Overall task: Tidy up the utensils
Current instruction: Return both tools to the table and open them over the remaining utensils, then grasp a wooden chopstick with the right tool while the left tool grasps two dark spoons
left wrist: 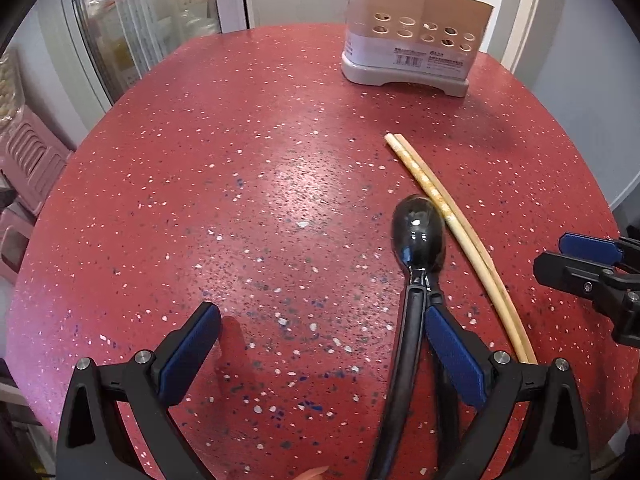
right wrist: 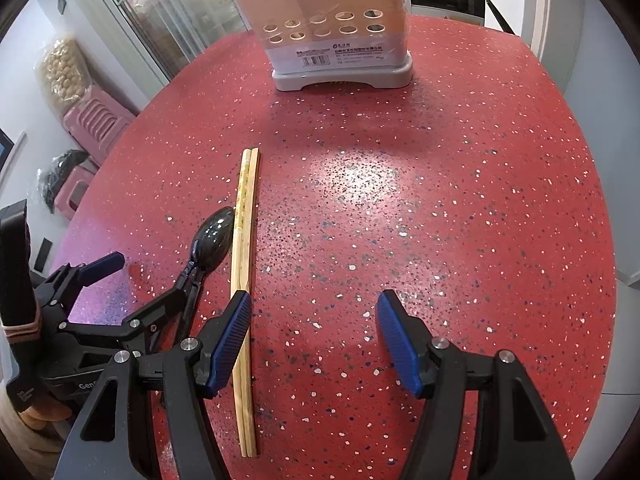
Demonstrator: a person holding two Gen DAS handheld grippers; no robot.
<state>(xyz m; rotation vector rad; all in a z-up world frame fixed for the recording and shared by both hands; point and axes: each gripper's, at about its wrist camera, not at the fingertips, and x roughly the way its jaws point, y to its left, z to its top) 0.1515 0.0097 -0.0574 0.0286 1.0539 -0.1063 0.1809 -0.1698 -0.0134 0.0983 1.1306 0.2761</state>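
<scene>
A black spoon point(left wrist: 418, 236) lies on the red speckled table point(left wrist: 260, 184), bowl pointing away; it also shows in the right wrist view point(right wrist: 212, 240). A pair of bamboo chopsticks point(left wrist: 452, 216) lies just right of it, side by side point(right wrist: 245, 280). A beige utensil holder point(left wrist: 416, 36) with round holes stands at the far side point(right wrist: 332, 32), with utensils inside. My left gripper point(left wrist: 320, 328) is open; the spoon's handle lies against its right finger's inner side. My right gripper point(right wrist: 314, 320) is open and empty, its left finger over the chopsticks.
Pink plastic stools point(right wrist: 96, 124) and a glass-door cabinet point(left wrist: 140, 20) stand beyond the table's left edge. A white wall point(right wrist: 600, 60) lies to the right. The right gripper's fingers point(left wrist: 580, 264) show at the right edge of the left wrist view.
</scene>
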